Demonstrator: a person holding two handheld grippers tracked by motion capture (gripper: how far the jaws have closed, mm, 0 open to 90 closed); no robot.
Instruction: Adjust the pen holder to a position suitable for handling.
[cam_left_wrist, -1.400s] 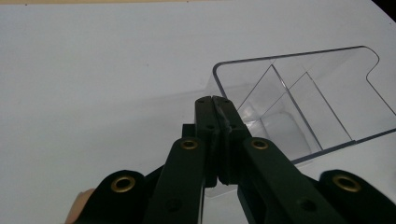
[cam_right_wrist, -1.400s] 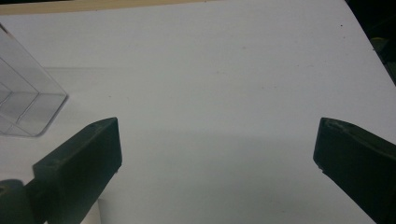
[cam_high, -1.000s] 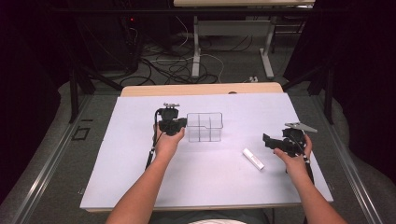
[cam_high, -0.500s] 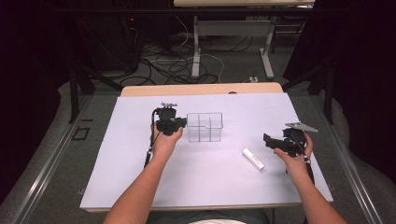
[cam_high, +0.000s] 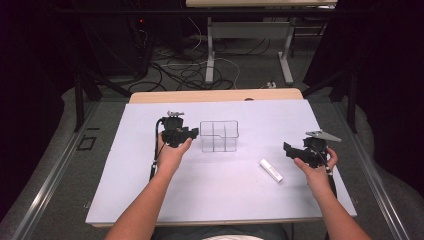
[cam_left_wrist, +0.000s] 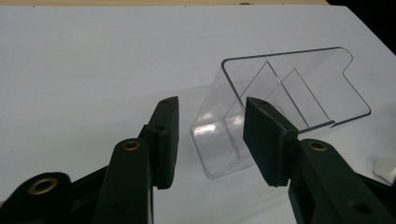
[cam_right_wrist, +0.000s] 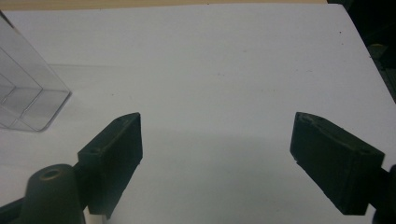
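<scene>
Framing the clear divided box (cam_left_wrist: 280, 102) between parted jaws, left gripper (cam_left_wrist: 210, 140) up close, high view adds white tube (cam_high: 270, 170), right gripper (cam_high: 295, 150) spread wide, empty.

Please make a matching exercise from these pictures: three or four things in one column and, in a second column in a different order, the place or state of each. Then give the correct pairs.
Things
1. left gripper
2. right gripper
3. clear box
4. white stick

Places or states
A. lies flat on the white sheet, between the box and the right hand
B. open, its jaws at a corner of the box
C. stands in the middle of the sheet, with dividers inside
D. open wide, nothing between its jaws

Pairs: 1-B, 2-D, 3-C, 4-A
</scene>
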